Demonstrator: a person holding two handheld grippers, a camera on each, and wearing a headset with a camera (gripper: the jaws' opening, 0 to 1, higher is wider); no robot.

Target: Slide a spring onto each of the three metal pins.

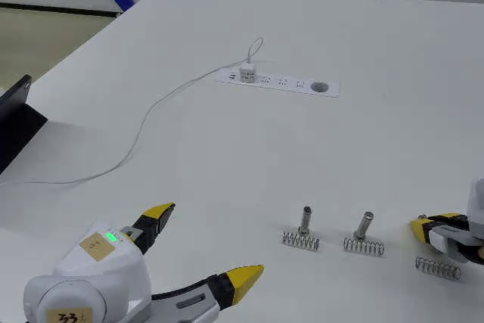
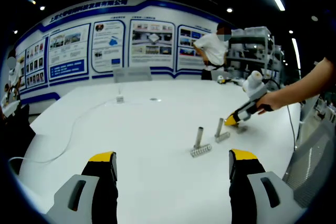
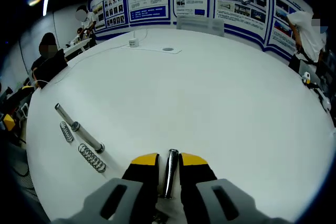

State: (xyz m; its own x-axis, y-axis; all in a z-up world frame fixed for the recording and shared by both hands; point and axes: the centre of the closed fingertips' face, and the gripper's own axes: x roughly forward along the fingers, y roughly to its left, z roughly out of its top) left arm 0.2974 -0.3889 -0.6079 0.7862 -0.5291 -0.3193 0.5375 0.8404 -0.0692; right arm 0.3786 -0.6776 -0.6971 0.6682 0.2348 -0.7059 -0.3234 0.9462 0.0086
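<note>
- First pin (image 1: 305, 219) and second pin (image 1: 364, 225) stand upright on the white tabletop (image 1: 227, 156), side by side with a gap between them.
- First spring (image 1: 301, 240) and second spring (image 1: 364, 246) each lie flat at the foot of their own pin. This layout looks set up as one spring per pin.
- No spring is on a pin yet, so the task appears to be at its start.
- Third spring (image 1: 438, 268) lies flat on the tabletop just beside the right tool (image 1: 432, 230).
- Right tool: the jaws are drawn in close and clamp the third pin (image 3: 171, 174). The pin lies lengthwise between them and points forward.
- Judgement: holding the pin this way probably frees one end, so the third spring could slide on or the pin could be stood up.
- Left tool (image 1: 200, 246): the jaws are spread wide and hold nothing. It sits low over the tabletop, well apart from the pins and facing them, likely waiting to fetch a spring.
</note>
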